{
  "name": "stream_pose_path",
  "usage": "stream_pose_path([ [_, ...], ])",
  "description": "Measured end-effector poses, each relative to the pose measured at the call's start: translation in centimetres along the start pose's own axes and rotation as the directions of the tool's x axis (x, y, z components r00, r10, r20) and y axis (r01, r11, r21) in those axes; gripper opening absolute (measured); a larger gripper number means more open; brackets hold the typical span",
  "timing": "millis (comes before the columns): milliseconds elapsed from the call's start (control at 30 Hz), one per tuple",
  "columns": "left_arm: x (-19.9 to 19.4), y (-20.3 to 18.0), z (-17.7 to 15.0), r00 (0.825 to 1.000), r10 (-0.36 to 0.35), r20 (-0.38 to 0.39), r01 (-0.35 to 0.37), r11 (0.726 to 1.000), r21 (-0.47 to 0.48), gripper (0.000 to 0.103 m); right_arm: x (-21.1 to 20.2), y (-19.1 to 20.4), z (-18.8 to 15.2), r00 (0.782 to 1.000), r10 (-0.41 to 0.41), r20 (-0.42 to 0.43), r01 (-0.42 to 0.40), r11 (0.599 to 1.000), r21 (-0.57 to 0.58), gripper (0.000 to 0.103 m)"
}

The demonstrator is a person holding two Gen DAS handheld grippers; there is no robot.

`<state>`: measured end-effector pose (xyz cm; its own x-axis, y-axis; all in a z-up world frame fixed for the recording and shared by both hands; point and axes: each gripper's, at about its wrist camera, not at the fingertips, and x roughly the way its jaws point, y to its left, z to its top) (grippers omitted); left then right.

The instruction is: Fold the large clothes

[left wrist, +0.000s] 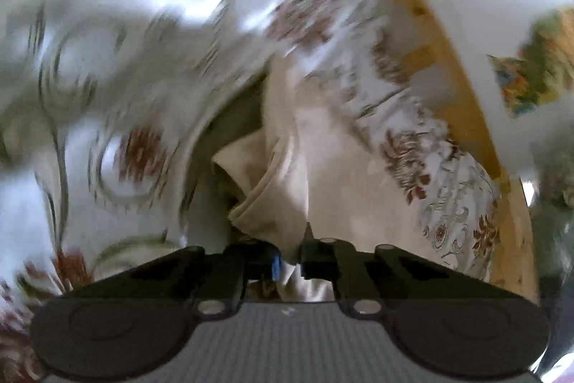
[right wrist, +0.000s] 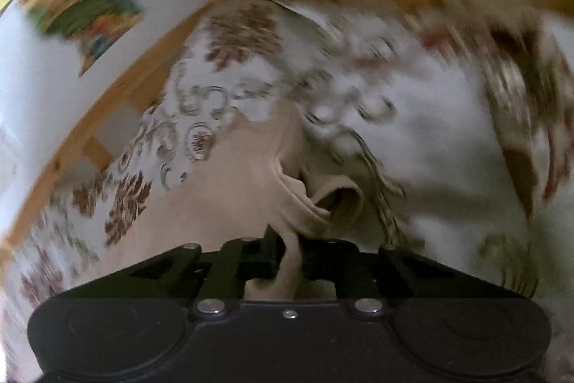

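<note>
A beige garment (left wrist: 323,160) hangs from both grippers above a floral bedsheet (left wrist: 118,67). My left gripper (left wrist: 290,264) is shut on a bunched edge of the garment, and the cloth runs up and away from its fingers. In the right wrist view my right gripper (right wrist: 290,261) is shut on another fold of the same beige garment (right wrist: 236,182); a ribbed opening, collar or cuff, gapes just beyond the fingers. Both views are motion-blurred.
The white sheet with brown flowers and grey scrolls (right wrist: 412,131) covers the bed. A wooden bed frame (left wrist: 441,52) runs along its edge, also in the right wrist view (right wrist: 118,88). A white wall carries a colourful picture (left wrist: 531,63).
</note>
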<state>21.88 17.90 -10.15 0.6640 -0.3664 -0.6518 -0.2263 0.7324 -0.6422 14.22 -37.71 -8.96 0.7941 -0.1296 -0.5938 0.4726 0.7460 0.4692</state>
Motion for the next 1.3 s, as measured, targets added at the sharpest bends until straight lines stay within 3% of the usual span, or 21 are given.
stream_pose_path([
  [67,-1.9,-2.5,-0.4,0.996,0.033,0.089,-0.048,0.985,0.166,0.005,-1.3,1.3,0.1,0.999,0.006,0.046,-0.002,0.997,-0.079,0.008],
  [133,-3.1,-3.6,-0.7,0.99,0.062,0.128,-0.091,0.967,0.237,0.005,-2.9,2.1,0.2,0.998,0.013,0.067,-0.005,0.994,-0.113,0.007],
  [200,-3.0,-3.2,-0.5,0.991,0.096,0.089,-0.112,0.973,0.2,0.005,-3.6,2.3,0.0,0.999,0.009,0.053,-0.003,0.992,-0.125,0.007],
  [300,-1.0,-1.3,-0.1,0.983,0.179,-0.036,-0.174,0.978,0.116,0.005,-2.4,1.4,-0.5,0.996,-0.049,-0.068,0.043,0.995,-0.091,0.008],
  [400,-0.3,-0.7,0.0,0.977,0.203,-0.069,-0.196,0.976,0.1,0.011,-1.4,-0.5,-1.0,0.987,-0.071,-0.146,0.077,0.996,0.034,0.021],
  [433,-0.4,-0.8,0.1,0.975,0.212,-0.071,-0.205,0.974,0.097,0.024,-1.3,-0.8,-1.0,0.985,-0.07,-0.156,0.08,0.995,0.058,0.025],
  [467,-0.4,-0.8,0.1,0.971,0.223,-0.081,-0.215,0.972,0.095,0.05,-1.3,-1.0,-0.9,0.985,-0.07,-0.16,0.083,0.994,0.075,0.026],
  [533,-0.3,-0.7,0.0,0.962,0.255,-0.101,-0.246,0.965,0.093,0.077,-1.5,-1.0,-1.0,0.982,-0.077,-0.175,0.093,0.992,0.086,0.036],
  [600,-0.4,-0.7,-0.2,0.957,0.27,-0.102,-0.261,0.96,0.099,0.079,-1.9,-0.8,-1.2,0.976,-0.1,-0.193,0.116,0.99,0.075,0.043],
  [667,-0.4,-0.6,-0.2,0.959,0.254,-0.128,-0.246,0.966,0.08,0.089,-3.0,-0.8,-1.5,0.975,-0.126,-0.186,0.141,0.987,0.073,0.056],
  [733,0.0,-0.5,-0.4,0.963,0.213,-0.168,-0.207,0.977,0.051,0.09,-4.4,-0.8,-1.9,0.976,-0.152,-0.156,0.166,0.983,0.08,0.07],
  [933,1.1,-0.2,-0.6,0.955,0.157,-0.251,-0.162,0.987,0.001,0.095,-5.9,0.0,-3.4,0.976,-0.184,-0.113,0.197,0.973,0.123,0.073],
  [1000,1.1,0.0,-0.5,0.959,0.135,-0.249,-0.147,0.989,-0.029,0.097,-6.3,1.6,-3.3,0.978,-0.205,-0.041,0.206,0.978,0.042,0.074],
  [1133,1.4,0.0,-0.4,0.963,0.084,-0.255,-0.104,0.992,-0.066,0.099,-6.9,6.7,-3.7,0.973,-0.159,0.167,0.197,0.949,-0.246,0.091],
  [1233,1.8,-0.3,-0.4,0.962,0.082,-0.26,-0.1,0.993,-0.056,0.1,-5.5,11.2,-5.3,0.965,-0.037,0.261,0.168,0.851,-0.498,0.096],
  [1300,2.1,-0.6,-0.5,0.963,0.083,-0.257,-0.098,0.994,-0.044,0.101,-3.6,13.8,-6.2,0.974,0.087,0.21,0.074,0.753,-0.654,0.099],
])
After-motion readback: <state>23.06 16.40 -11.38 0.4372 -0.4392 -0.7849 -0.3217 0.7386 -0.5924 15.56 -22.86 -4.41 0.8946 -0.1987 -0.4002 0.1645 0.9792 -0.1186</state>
